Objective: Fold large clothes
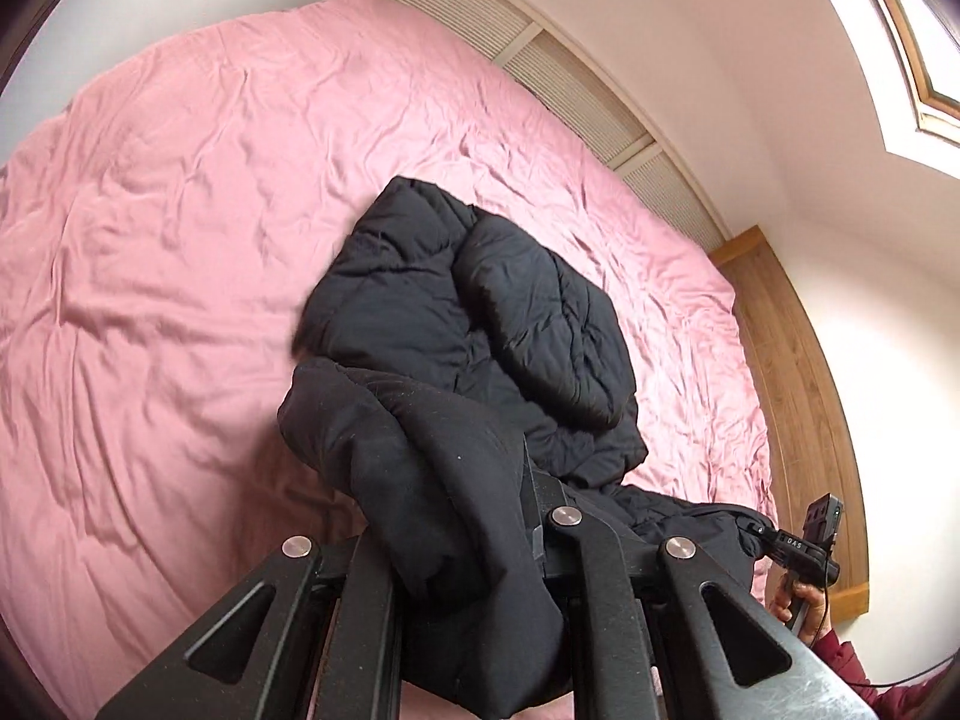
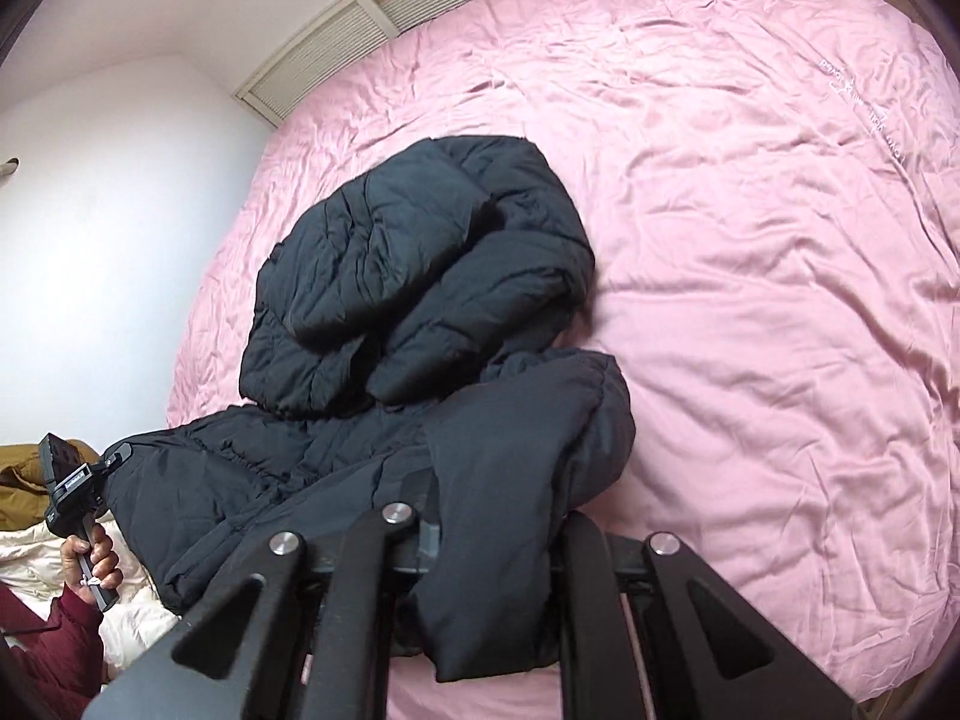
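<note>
A black puffy jacket [image 1: 456,324] lies bunched on the pink bed sheet [image 1: 180,252], with its near edge lifted off the bed. My left gripper [image 1: 528,486] is shut on that edge, and fabric drapes over its fingers. My right gripper [image 1: 759,531] pinches the same edge farther right, held by a hand [image 1: 792,597]. In the right wrist view the jacket [image 2: 420,276] hangs from my right gripper [image 2: 480,510], which is shut on it. My left gripper [image 2: 117,455] clamps the far left corner. The fingertips are mostly hidden by cloth.
A wooden bed frame [image 1: 798,372] and louvred panels [image 1: 576,78] border the bed by the white wall. A brown garment [image 2: 24,480] and a cream one [image 2: 36,546] lie at the left. A maroon sleeve [image 2: 60,642] shows below the hand. Wide pink sheet [image 2: 780,300] stretches to the right.
</note>
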The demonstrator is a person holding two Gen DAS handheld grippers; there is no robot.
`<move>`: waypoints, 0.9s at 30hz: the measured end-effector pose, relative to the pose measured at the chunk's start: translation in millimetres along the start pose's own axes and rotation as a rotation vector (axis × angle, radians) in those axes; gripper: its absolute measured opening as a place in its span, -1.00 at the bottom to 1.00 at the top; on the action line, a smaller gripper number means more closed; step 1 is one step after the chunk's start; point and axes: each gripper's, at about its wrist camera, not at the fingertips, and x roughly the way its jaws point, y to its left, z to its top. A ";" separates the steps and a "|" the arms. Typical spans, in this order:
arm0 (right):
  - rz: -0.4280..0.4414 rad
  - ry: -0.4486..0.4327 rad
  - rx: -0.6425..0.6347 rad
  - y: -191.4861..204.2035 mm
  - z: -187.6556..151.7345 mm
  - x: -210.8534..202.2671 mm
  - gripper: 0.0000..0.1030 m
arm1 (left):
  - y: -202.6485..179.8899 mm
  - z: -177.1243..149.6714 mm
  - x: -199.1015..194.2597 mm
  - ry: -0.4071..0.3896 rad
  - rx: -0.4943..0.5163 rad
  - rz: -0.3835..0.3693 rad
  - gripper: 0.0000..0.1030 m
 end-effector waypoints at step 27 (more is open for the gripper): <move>-0.256 0.102 0.230 -43.3 254.5 244.7 -0.81 | 57.3 222.5 276.0 0.049 -0.119 0.359 -0.67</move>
